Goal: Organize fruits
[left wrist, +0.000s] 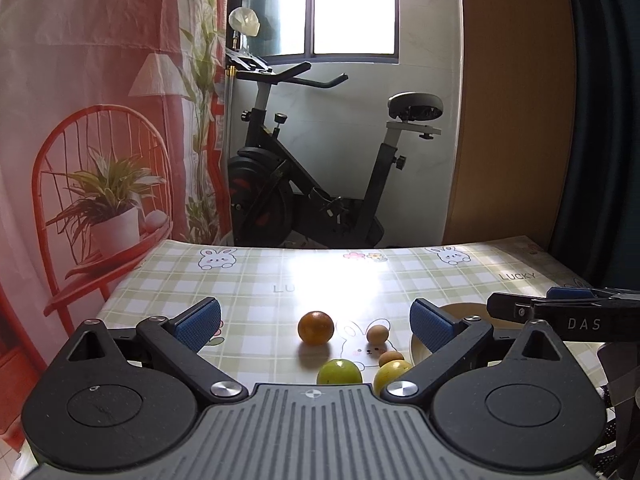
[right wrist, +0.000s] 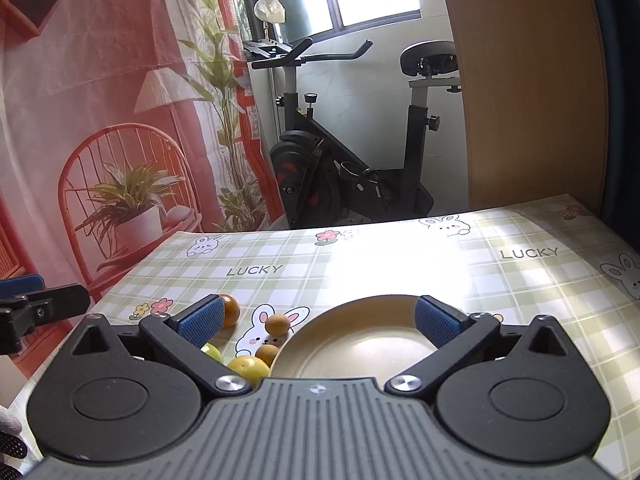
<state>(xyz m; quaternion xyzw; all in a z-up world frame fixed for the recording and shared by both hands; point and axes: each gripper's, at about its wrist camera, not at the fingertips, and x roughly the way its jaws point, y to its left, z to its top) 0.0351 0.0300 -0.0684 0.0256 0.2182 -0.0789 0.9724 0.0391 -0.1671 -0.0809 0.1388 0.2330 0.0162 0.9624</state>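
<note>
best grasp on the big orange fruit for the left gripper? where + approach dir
Grip the big orange fruit across its widest middle, coming from the near side, low along the table. It is round, so any diameter works; it sits apart from the other fruits, and the left gripper, jaws wide open, already frames it.

Your surface wears a pale green and white plaid cloth printed with white bunnies, small pink and yellow flowers and grey "LUCKY" lettering. On it you have an orange fruit, a green fruit, a yellow fruit and two small brown fruits. Your plate is a dull gold. Both tongs are black with blue textured pads.
</note>
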